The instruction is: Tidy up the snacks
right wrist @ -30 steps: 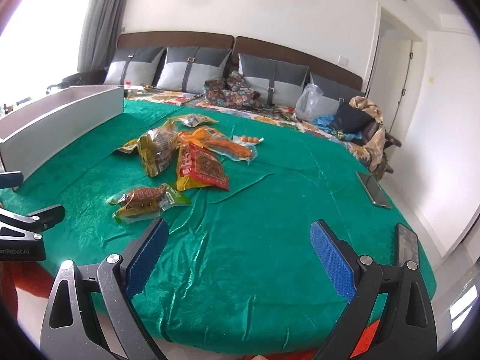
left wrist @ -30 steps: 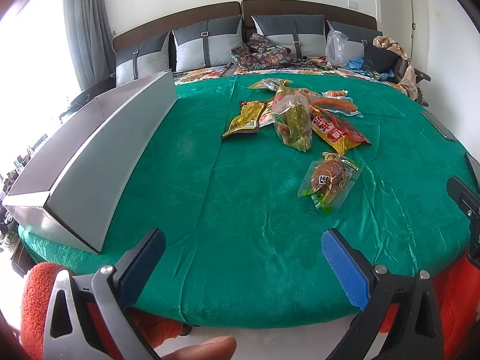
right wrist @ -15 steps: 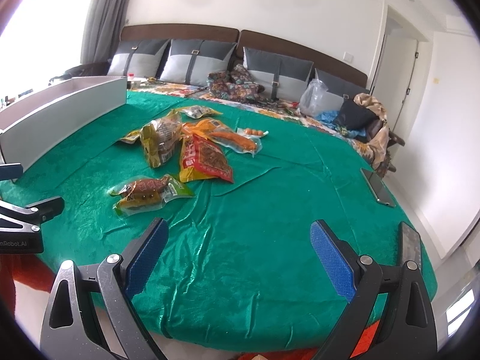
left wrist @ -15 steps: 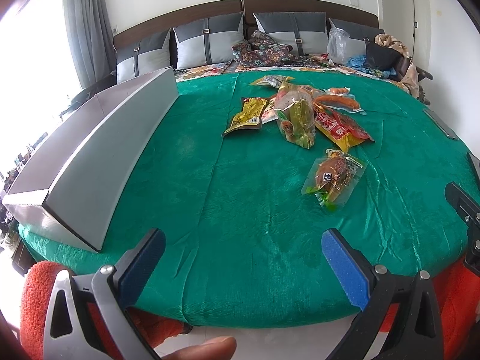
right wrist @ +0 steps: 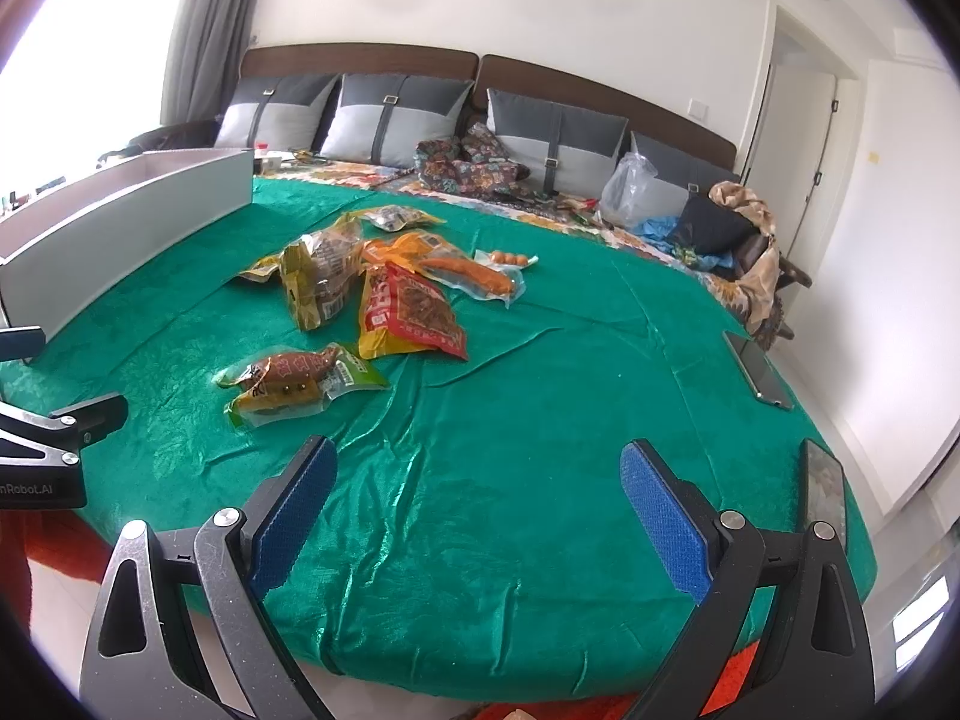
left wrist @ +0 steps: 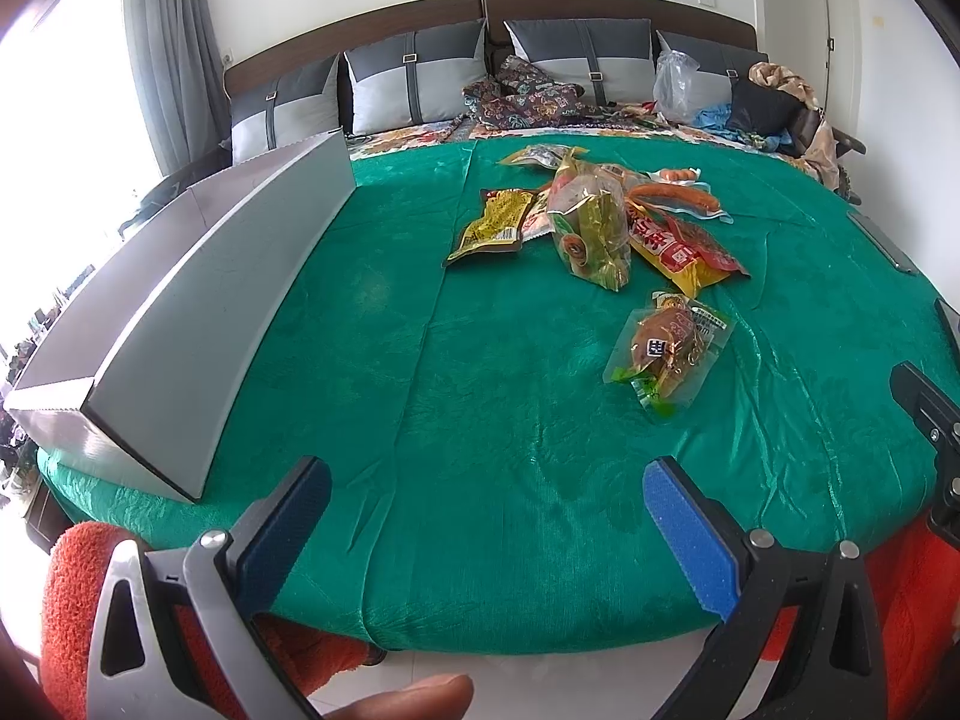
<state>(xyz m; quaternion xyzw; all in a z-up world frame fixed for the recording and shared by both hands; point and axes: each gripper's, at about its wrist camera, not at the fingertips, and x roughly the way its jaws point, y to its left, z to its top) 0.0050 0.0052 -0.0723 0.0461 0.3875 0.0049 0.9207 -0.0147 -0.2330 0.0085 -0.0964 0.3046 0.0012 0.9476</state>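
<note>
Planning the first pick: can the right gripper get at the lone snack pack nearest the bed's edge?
Probably yes. The right gripper is open, and only bare green cover lies between it and the lone snack pack, which sits apart from the pile.

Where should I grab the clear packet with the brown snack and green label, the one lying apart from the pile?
Take the clear vacuum packet by its flat sealed edge near the green label, coming down from above with the right gripper. It lies flat on the green cloth; the bulging middle looks harder to pinch.
</note>
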